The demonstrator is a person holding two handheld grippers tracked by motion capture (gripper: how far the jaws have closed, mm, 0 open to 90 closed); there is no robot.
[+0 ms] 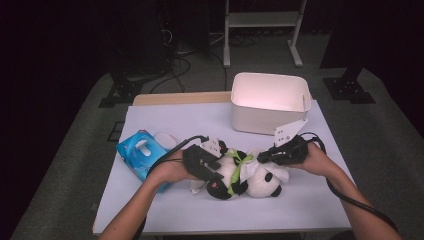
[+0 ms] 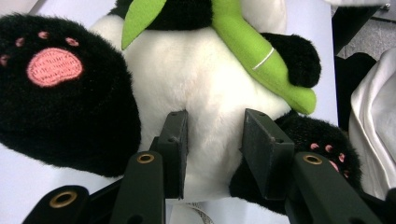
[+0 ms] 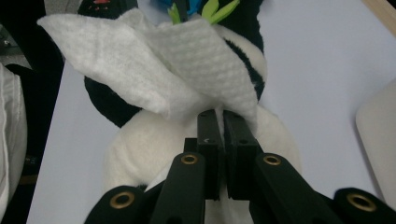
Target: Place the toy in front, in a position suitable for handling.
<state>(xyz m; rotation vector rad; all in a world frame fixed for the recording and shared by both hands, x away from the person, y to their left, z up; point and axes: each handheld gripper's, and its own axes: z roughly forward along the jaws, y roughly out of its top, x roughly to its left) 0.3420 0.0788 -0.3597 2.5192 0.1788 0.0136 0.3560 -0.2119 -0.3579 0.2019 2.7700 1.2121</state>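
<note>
- Black-and-white plush: a panda toy [image 1: 242, 176] lies on the white table [image 1: 165, 210] near its front edge, about midway along, a green bamboo stalk [image 2: 261, 56] across its belly.
- The left gripper [image 2: 212, 135] grips the panda's white belly fur, its jaws apart around a fold of plush.
- The right gripper [image 3: 219, 126] is clamped on a white wipe [image 3: 154, 60], its jaws nearly together, the sheet draped over the panda's head.
- A blue wipes pack [image 1: 140, 155] sits toward the left edge.
- A white bin [image 1: 270, 102] stands by the far edge, right of centre.
</note>
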